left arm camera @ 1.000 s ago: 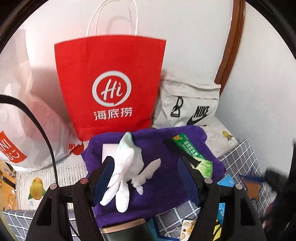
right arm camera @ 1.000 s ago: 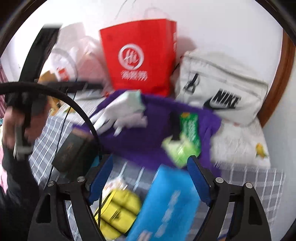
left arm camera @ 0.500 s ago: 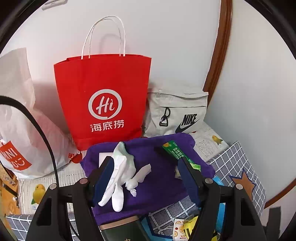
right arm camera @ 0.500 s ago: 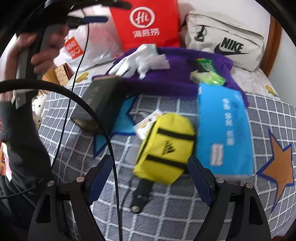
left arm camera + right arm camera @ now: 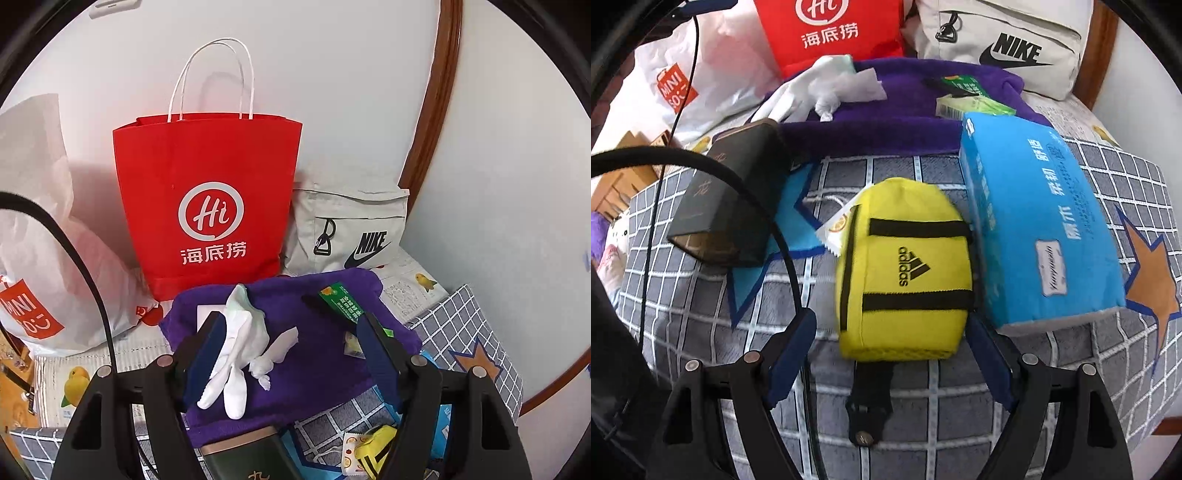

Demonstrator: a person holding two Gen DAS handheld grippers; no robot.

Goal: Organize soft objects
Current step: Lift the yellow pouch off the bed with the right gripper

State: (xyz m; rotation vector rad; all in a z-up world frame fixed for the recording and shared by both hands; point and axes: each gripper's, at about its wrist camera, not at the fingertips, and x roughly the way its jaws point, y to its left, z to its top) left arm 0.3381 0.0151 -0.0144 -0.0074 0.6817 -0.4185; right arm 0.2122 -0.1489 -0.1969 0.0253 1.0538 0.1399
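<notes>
While both grippers' jaws stand spread and empty, the yellow pouch [image 5: 905, 269] between the right gripper [image 5: 890, 354] jaws and white gloves [image 5: 236, 343] beside the left gripper [image 5: 291, 354] await sorting.

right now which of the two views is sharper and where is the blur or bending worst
Left wrist view: sharp, the red bag logo crisp, its shadow soft on the wall, the wooden trim bowed by the fisheye. Right wrist view: slight motion smear on the yellow pouch and blue tissue pack; grid lines curve near the rim.
</notes>
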